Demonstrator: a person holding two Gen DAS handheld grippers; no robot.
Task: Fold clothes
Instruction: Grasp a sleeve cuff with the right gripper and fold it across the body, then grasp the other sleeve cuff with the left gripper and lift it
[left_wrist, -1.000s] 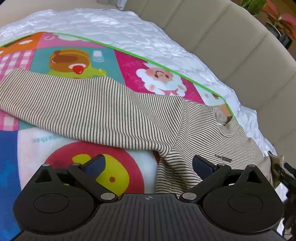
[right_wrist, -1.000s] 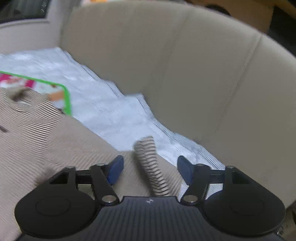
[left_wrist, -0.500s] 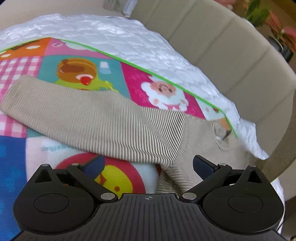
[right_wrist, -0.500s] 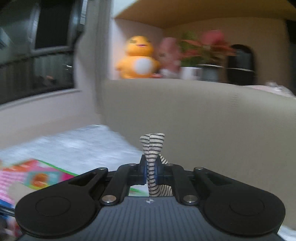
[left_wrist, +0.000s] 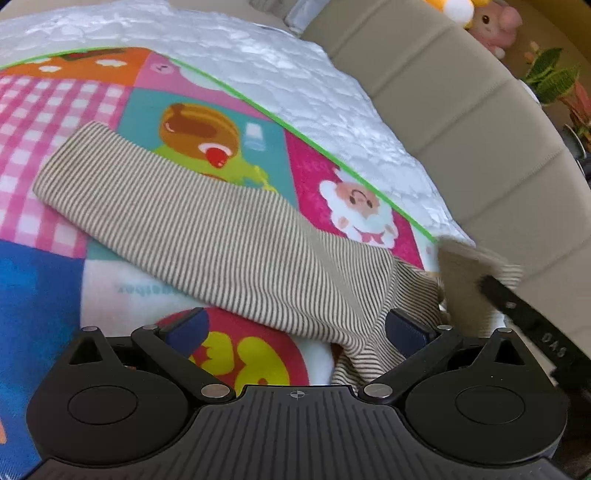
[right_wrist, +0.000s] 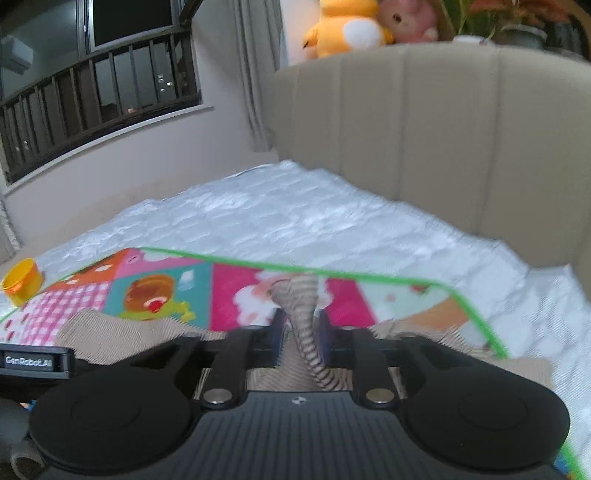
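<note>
Right wrist view first: the right gripper (right_wrist: 300, 334) is clamped on a bunched fold of the striped shirt (right_wrist: 308, 332), lifted above the cartoon play mat (right_wrist: 236, 291). Over on the left wrist view, the left gripper (left_wrist: 295, 326) sits spread wide, gripping nothing, just above the shirt's sleeve (left_wrist: 192, 225) lying flat across the mat. Beyond, white quilted bedding (right_wrist: 295, 221), then the beige headboard (right_wrist: 424, 122).

- Colourful cartoon-print play mat with green edging (left_wrist: 55, 277), spread over a white quilted bed cover (right_wrist: 295, 221).
- Beige padded headboard (right_wrist: 443, 122) at twelve o'clock.
- Yellow plastic cup (right_wrist: 22, 286) at nine o'clock, at mat corner.
- Orange-and-pink plush toys (right_wrist: 369, 26) atop headboard.
</note>
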